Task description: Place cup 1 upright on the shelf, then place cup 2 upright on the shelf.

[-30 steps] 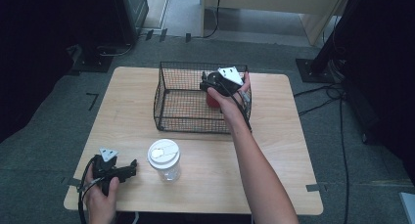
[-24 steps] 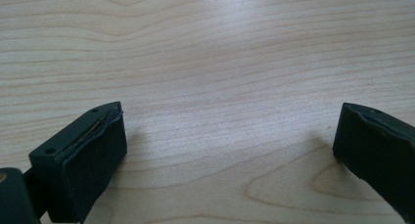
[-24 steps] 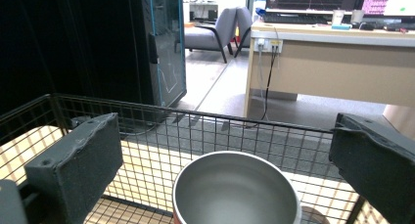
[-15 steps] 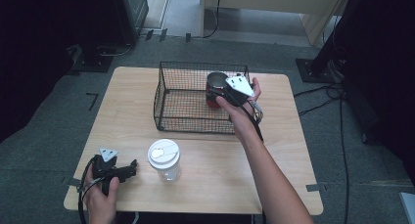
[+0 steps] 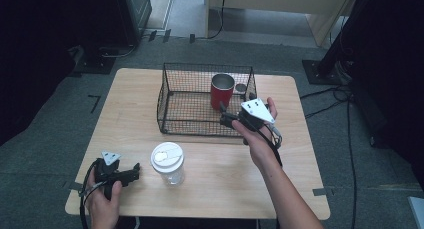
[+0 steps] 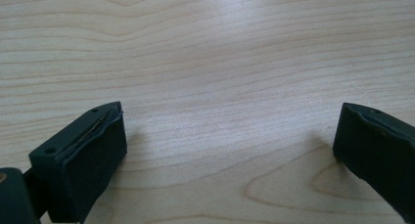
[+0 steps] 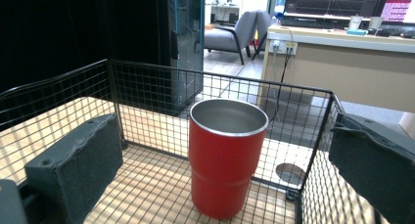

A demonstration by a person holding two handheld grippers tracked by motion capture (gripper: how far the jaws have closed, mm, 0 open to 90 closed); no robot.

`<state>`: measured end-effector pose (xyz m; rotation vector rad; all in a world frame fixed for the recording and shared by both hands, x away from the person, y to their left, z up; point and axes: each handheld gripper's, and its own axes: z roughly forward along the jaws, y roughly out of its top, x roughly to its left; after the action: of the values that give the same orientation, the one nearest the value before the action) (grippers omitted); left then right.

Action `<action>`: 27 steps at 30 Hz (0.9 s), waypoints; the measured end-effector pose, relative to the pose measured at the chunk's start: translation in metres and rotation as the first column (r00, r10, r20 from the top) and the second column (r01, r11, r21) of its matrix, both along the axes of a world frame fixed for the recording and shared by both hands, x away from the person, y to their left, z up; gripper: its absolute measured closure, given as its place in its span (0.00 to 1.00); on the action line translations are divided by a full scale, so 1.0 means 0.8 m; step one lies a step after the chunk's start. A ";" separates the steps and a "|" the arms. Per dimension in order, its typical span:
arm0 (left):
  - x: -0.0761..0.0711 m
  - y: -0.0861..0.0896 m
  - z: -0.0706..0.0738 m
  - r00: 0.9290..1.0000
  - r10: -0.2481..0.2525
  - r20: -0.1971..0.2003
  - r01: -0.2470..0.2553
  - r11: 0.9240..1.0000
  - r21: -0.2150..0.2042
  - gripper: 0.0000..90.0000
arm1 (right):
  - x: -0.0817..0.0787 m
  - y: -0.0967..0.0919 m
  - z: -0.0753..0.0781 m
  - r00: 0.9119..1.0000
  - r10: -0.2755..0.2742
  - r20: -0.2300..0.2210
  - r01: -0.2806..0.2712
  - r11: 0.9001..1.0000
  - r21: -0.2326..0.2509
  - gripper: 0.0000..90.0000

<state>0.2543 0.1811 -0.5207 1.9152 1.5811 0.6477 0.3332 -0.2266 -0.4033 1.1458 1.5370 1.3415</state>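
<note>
A red cup (image 5: 221,91) with a steel inside stands upright in the back right of a black wire basket (image 5: 172,96). My right gripper (image 5: 225,116) hangs at the basket's front right corner, a little short of the cup and apart from it. In the right gripper view the red cup (image 7: 225,160) stands beyond the open right gripper (image 7: 222,128), with nothing held between its jaws. My left gripper (image 5: 134,173) rests on the table near the front left corner. In its own view the left gripper (image 6: 230,126) is open over bare wood.
A clear plastic cup with a white lid (image 5: 167,163) stands on the wooden table (image 5: 125,119), just right of the left gripper and in front of the basket. A small round disc (image 5: 241,88) is set in the table behind the basket's right corner.
My right gripper has let go of the red cup and drawn back toward the person, leaving it upright in the basket. The left gripper has not moved.
</note>
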 end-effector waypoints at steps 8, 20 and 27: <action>0.000 0.000 0.000 1.000 -0.001 0.000 0.001 1.000 0.001 0.00 | -0.043 -0.018 -0.015 1.000 0.015 0.009 -0.015 0.999 -0.043 0.00; 0.000 0.000 0.000 1.000 -0.001 0.000 0.001 1.000 0.001 0.00 | -0.101 -0.036 -0.060 0.999 0.016 -0.030 -0.017 0.999 -0.047 0.00; 0.000 0.000 0.000 1.000 -0.001 0.000 0.001 1.000 0.001 0.00 | -0.123 -0.040 -0.087 0.997 0.033 -0.064 -0.035 0.999 -0.024 0.00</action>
<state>0.2543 0.1812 -0.5207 1.9167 1.5801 0.6476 0.2345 -0.2583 -0.4730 1.1611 1.6210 1.3158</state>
